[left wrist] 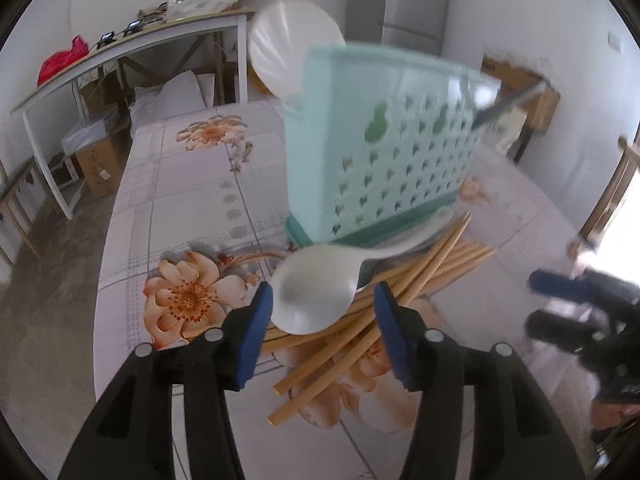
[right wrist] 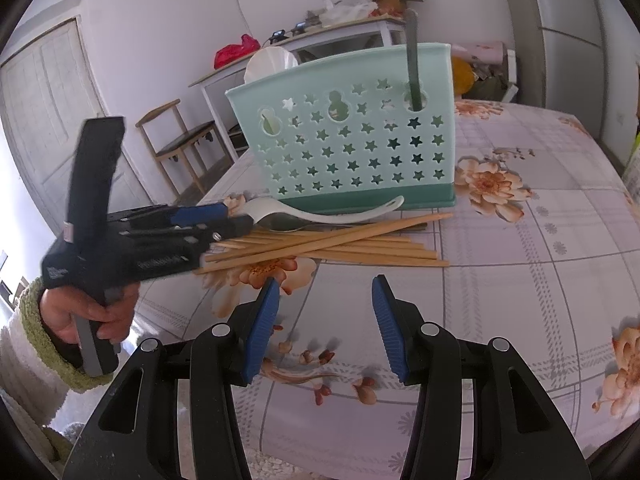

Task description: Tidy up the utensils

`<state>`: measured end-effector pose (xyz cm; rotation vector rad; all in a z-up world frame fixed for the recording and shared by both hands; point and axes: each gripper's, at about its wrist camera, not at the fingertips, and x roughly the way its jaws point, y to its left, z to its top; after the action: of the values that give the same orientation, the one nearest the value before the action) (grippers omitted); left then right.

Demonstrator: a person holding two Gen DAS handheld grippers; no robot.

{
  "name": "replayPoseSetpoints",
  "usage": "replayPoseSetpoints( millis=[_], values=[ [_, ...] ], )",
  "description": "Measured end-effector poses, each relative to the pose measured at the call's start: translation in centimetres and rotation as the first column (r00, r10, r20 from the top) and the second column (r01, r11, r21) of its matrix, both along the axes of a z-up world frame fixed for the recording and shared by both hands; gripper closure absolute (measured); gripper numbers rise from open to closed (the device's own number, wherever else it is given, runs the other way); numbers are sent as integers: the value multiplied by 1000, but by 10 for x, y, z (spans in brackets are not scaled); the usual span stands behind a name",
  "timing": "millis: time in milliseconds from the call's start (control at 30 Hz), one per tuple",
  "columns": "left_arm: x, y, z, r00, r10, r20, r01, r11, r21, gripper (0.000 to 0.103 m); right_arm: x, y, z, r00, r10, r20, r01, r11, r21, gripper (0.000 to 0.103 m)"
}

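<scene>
Looking down our left gripper (left wrist: 322, 320) first, we see its blue pads spread wide, the bowl of a white spoon (left wrist: 314, 294) lying between them. We can't make out either pad pressing on it, so we call the fingers released around the spoon. It lies on a loose heap of wooden chopsticks (left wrist: 408, 280) on the flowered tablecloth (left wrist: 176, 208), its handle running back to the foot of the mint-green utensil holder (left wrist: 376, 152). The holder is blurred in this view; a white ladle-like bowl (left wrist: 288, 40) rises behind its left end and a dark handle (left wrist: 508, 104) pokes out at the upper right. Our right gripper (left wrist: 560, 304) sits off at the right edge.

Over to the right wrist view: our right gripper (right wrist: 324, 316) hangs above bare cloth with its fingers apart and nothing in them. Ahead, the chopsticks (right wrist: 328, 244) fan out in front of the holder (right wrist: 348, 140), which stands upright with a dark handle (right wrist: 414, 60) in its right compartment. The left gripper (right wrist: 236, 218), in the person's hand (right wrist: 84, 312), reaches in from the left, its tips at the spoon (right wrist: 320, 212).
</scene>
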<state>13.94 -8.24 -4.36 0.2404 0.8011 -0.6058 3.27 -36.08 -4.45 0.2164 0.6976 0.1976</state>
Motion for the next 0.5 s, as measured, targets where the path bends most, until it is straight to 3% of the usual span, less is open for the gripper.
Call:
replayPoseSetpoints(
  millis=[67,200,367,500],
  values=[
    [2,-6,-9,1000,15,6,-15,997,71,52,-1,1,0,1000,2,2,-2,1000,-5,56],
    [5,-2,-10,999,38,16,-39,997,65,54,-2,1,0,1000,-4,2,4,1000,-12,56],
    [-1,9,2,994,66,85,-69,997,35,80,-2,-2,-1,1000,-15,-3,15,1000,-2,56],
    [-1,13,5,991,71,112,-75,997,36,84,-1,0,-1,1000,-7,-5,7,1000,-4,56]
  ],
)
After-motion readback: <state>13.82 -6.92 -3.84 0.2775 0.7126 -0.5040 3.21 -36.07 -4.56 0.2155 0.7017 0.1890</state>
